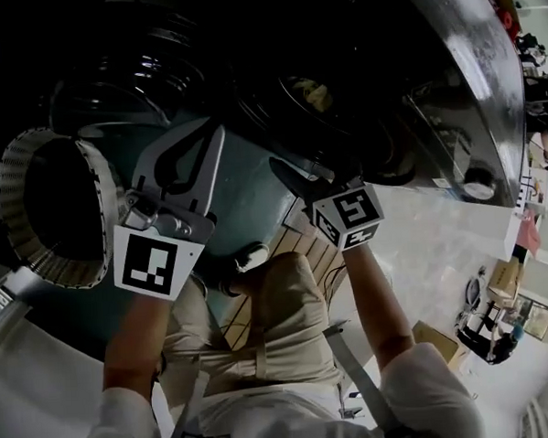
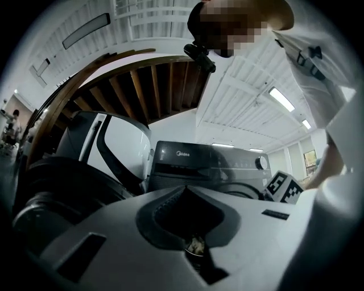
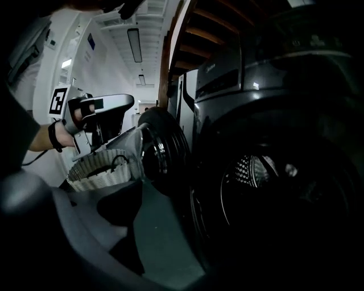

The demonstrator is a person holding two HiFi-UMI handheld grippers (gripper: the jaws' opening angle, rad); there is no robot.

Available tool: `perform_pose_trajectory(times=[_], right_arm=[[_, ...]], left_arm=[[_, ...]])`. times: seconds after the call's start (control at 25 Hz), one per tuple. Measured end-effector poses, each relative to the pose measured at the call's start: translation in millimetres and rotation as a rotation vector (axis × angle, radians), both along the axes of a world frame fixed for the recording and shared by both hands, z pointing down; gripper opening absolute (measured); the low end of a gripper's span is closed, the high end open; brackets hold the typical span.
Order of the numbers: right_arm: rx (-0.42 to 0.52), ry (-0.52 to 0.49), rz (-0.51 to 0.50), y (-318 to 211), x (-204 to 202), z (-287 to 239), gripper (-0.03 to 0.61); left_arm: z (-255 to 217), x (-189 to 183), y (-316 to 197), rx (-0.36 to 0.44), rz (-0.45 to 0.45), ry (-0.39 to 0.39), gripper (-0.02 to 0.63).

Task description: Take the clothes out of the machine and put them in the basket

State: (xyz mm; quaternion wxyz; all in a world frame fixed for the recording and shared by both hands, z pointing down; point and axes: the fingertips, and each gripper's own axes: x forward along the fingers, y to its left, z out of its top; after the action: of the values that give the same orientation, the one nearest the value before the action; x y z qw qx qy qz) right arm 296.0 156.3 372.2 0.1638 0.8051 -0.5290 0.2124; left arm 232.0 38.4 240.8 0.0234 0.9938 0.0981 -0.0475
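The dark front-loading machine fills the top of the head view, and its round door hangs open to the left. Its drum is dark; a small pale patch shows inside, and I cannot tell whether it is cloth. On the floor left of the door stands the white woven basket, which looks empty. My left gripper hovers between basket and machine, jaws together with nothing in them. My right gripper points down at the drum's mouth, jaws apart and empty.
A white machine stands beside the dark one. The person's legs are close under both grippers, over blue-grey floor. Boxes and clutter lie at the right, and wooden stairs rise above the machines.
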Motion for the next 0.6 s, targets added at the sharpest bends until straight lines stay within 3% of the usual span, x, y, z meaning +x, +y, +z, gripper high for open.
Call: perform_pose_trajectory(times=[0.36, 0.6], right_arm=[[0.015, 0.139, 0.091, 14.1, 89.2, 86.7, 0.443], [-0.004, 0.221, 0.108, 29.0, 122.6, 128.5, 0.443]], left_arm=[[105.0, 49.1, 14.7, 0.023, 0.057, 0.057, 0.012], [161.4, 87.1, 48.4, 0.010, 0.151, 0.055, 0.012]])
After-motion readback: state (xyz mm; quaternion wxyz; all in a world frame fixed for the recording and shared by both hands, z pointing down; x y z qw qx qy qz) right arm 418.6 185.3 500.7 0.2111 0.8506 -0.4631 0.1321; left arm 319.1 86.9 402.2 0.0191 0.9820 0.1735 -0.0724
